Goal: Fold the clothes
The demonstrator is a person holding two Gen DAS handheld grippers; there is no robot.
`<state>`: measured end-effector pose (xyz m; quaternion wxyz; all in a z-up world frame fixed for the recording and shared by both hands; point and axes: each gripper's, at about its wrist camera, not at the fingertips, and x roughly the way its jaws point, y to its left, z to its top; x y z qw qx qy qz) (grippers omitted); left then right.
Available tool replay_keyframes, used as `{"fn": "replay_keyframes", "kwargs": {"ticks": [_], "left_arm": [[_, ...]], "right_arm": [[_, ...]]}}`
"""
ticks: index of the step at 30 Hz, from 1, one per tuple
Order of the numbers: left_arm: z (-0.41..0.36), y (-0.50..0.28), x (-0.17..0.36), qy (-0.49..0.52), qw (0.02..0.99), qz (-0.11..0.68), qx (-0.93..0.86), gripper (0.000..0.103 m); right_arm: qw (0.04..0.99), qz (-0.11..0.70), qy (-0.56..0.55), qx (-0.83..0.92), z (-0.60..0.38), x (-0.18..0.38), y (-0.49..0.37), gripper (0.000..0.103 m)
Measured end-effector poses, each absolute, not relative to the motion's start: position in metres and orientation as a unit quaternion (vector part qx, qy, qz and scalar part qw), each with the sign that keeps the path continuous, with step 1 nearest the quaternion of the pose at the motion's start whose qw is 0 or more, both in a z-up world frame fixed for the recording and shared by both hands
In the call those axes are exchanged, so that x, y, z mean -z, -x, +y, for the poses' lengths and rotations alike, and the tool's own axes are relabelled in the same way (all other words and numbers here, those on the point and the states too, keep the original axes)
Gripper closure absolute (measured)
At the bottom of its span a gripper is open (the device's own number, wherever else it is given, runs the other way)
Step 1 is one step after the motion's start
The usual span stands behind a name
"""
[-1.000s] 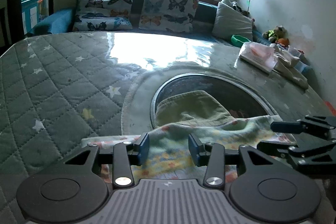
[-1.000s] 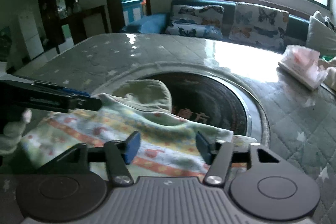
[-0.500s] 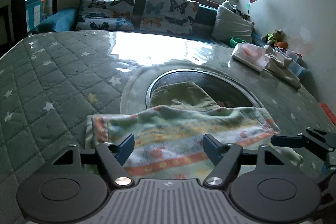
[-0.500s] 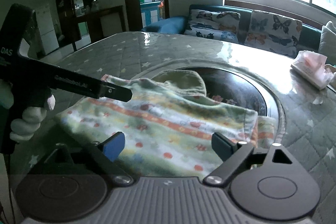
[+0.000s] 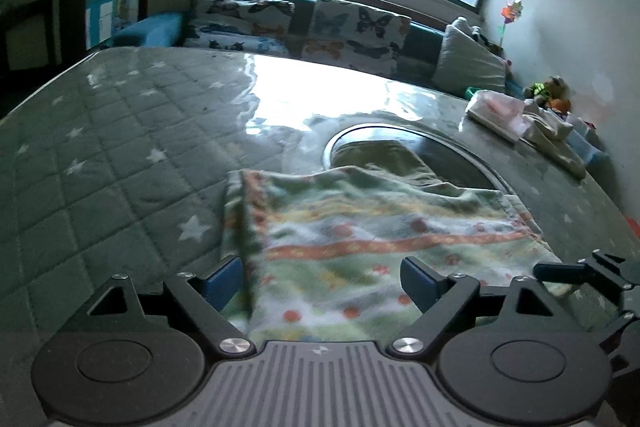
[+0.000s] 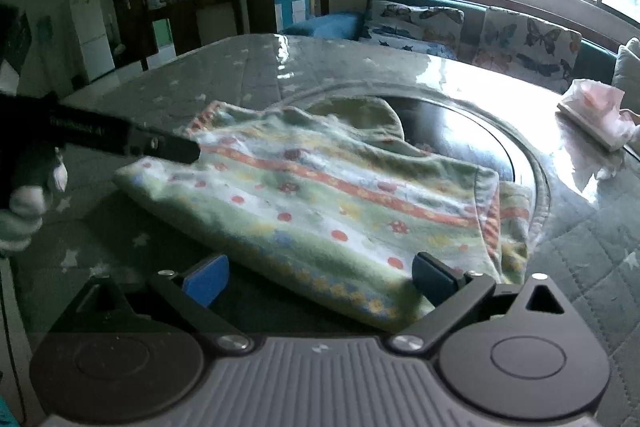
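Observation:
A green garment with orange stripes and dots (image 5: 360, 239) lies folded flat on the quilted table, its far edge over a dark round inset; it also shows in the right wrist view (image 6: 340, 203). A plain green part (image 5: 384, 159) sticks out behind it. My left gripper (image 5: 322, 281) is open and empty, just above the garment's near left edge. My right gripper (image 6: 320, 277) is open and empty above the garment's near edge. The left gripper's finger (image 6: 120, 139) shows in the right wrist view, touching or just over the garment's left corner.
The grey star-quilted table cover (image 5: 120, 155) spreads to the left. The dark round inset (image 6: 472, 135) is behind the garment. A pile of pale folded clothes (image 5: 520, 115) sits at the table's far right. A sofa with butterfly cushions (image 5: 340, 27) stands beyond.
Both grippers opened wider and pulled back from the garment. The garment, held up a second ago, now lies flat and folded on the table.

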<state>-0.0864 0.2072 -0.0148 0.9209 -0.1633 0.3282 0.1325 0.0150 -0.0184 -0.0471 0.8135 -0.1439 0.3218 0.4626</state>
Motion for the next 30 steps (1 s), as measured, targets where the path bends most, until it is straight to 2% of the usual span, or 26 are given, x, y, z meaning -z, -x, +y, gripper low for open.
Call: {"fn": "replay_keyframes", "kwargs": {"ticks": [9, 16, 21, 30], "left_arm": [[0.218, 0.097, 0.021, 0.193, 0.907, 0.341, -0.156, 0.01], [0.219, 0.097, 0.025, 0.198, 0.902, 0.35, -0.16, 0.007], [0.219, 0.097, 0.026, 0.201, 0.9, 0.353, -0.158, 0.0], [0.222, 0.096, 0.025, 0.212, 0.896, 0.356, -0.157, 0.0]], "right_arm": [[0.825, 0.299, 0.125, -0.463, 0.004, 0.038, -0.013, 0.002], [0.827, 0.325, 0.121, -0.444, 0.012, 0.054, -0.024, 0.001], [0.829, 0.321, 0.121, -0.441, 0.01, 0.063, -0.02, 0.0], [0.829, 0.321, 0.108, -0.446, 0.006, 0.066, -0.021, 0.0]]}}
